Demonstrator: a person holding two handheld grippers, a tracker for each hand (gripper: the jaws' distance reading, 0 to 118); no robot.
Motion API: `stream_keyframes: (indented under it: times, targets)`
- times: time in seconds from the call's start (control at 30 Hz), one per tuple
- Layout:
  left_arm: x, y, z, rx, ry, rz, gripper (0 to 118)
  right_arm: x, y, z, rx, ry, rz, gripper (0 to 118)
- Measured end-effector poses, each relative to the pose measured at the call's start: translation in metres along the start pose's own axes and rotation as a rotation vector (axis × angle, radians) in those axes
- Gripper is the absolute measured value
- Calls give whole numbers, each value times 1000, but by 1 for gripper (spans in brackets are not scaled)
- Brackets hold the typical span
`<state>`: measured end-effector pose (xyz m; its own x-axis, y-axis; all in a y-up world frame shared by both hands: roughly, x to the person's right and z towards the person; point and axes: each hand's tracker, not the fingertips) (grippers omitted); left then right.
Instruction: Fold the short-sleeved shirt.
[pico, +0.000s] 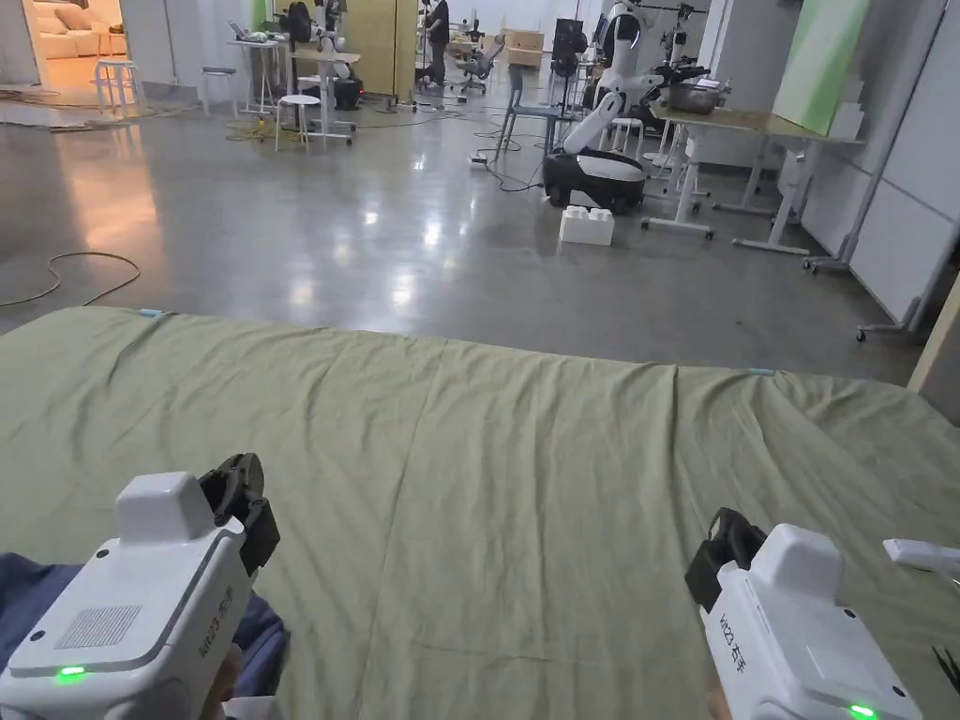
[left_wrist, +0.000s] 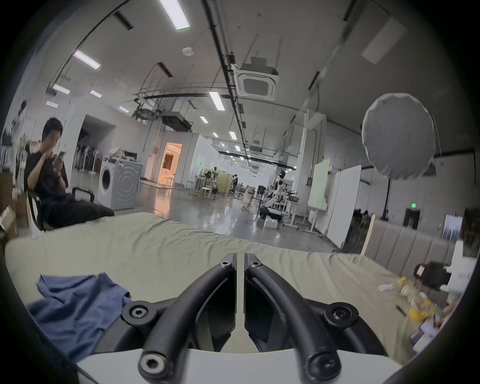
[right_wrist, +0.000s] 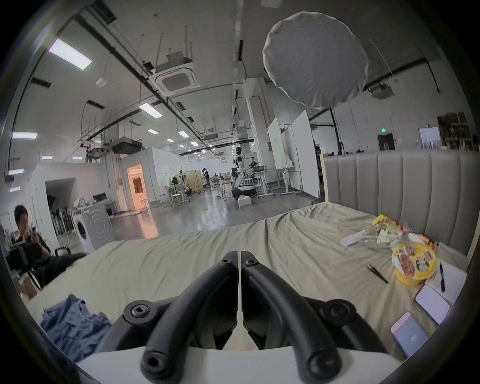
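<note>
Broadly, item one: a wide bed covered by a wrinkled pale olive-green cotton sheet (pico: 525, 450), its far edge met by grey polished floor.

Item two: a padded grey headboard (right_wrist: 405, 187) with vertical channels, standing along the bed's right edge.

Item three: a crumpled blue short-sleeved shirt (left_wrist: 78, 309), unfolded, lying in a heap at the bed's near left corner, just beside the left gripper.

Item four: the left gripper (left_wrist: 240, 259), white housing with black curved jaws, held over the near edge of the bed; its jaws stand together with only a thin slit between them, gripping nothing.

Item five: the right gripper (right_wrist: 239, 256), same build, held over the near edge toward the right, well apart from the shirt; jaws likewise brought together, nothing between them.

Item six: a yellow round printed snack packet (right_wrist: 414, 262) near the headboard, among other wrappers.

Item seven: a slim black pair of tweezers (right_wrist: 378, 274), just beside the packet.
</note>
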<state>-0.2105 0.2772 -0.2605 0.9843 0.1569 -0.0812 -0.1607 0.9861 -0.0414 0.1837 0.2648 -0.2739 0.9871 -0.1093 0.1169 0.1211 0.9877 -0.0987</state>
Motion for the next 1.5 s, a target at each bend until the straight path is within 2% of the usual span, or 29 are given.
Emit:
stream_keyframes:
  times: [0.07,0.17,0.23,0.3,0.37,0.43,0.67,0.7,0.73,0.8,0.83,0.87,0.97,1.03,1.13,1.17,1.2,1.27,1.3,1.33,1.37,1.4,1.43,1.5]
  targets:
    - [-3,1,0,-15,11,-34,5,-4,0,1,3,-14,70,3]
    - [-6,5,6,-47,26,-102,5,-9,0,4,8,-3,103,3]
    - [-14,5,9,-96,45,-161,5,-14,-1,5,17,14,157,3]
    - [-38,-2,3,-157,43,-167,5,-20,-2,7,26,30,185,3]
    - [-55,-4,6,-210,55,-182,5,-22,-2,8,20,48,180,3]
    - [-73,-9,16,-282,78,-215,5,-23,-6,6,-22,84,123,3]
    - [-157,-30,31,-611,168,-153,6,-34,-26,1,-91,114,157,3]
    - [-170,-36,31,-662,179,-141,18,-36,-30,0,-99,118,161,3]
    - [-180,-43,30,-718,191,-134,37,-37,-33,0,-108,120,165,3]
    - [-194,-56,28,-796,229,-118,90,-40,-38,-1,-134,125,163,3]
    - [-204,-64,26,-829,239,-104,101,-41,-41,-2,-146,127,159,3]
    - [-206,-70,25,-837,260,-92,103,-41,-43,-3,-153,129,161,3]
    - [-219,-89,20,-879,241,11,103,-44,-49,-3,-172,132,172,3]
    - [-218,-102,14,-927,232,24,102,-45,-51,-3,-186,133,179,3]
    - [-209,-121,11,-975,196,-35,94,-46,-54,-3,-196,136,190,3]
    - [-197,-122,14,-921,248,-148,89,-46,-56,-3,-199,135,195,3]
    - [-196,-125,18,-889,244,-153,77,-46,-56,-3,-202,137,197,3]
    - [-187,-121,19,-897,239,-139,74,-47,-59,-3,-206,139,203,3]
    - [-183,-119,20,-889,239,-146,68,-47,-60,-3,-209,139,204,3]
    - [-180,-119,23,-879,234,-155,54,-47,-61,-3,-211,140,202,3]
    - [-177,-119,24,-864,241,-191,37,-48,-62,-3,-214,139,198,3]
    - [-177,-121,24,-855,256,-230,11,-48,-63,-3,-218,141,194,3]
    - [-178,-122,24,-853,261,-243,6,-49,-64,-3,-220,141,192,3]
    - [-184,-120,27,-851,256,-181,5,-50,-65,-2,-225,145,192,3]
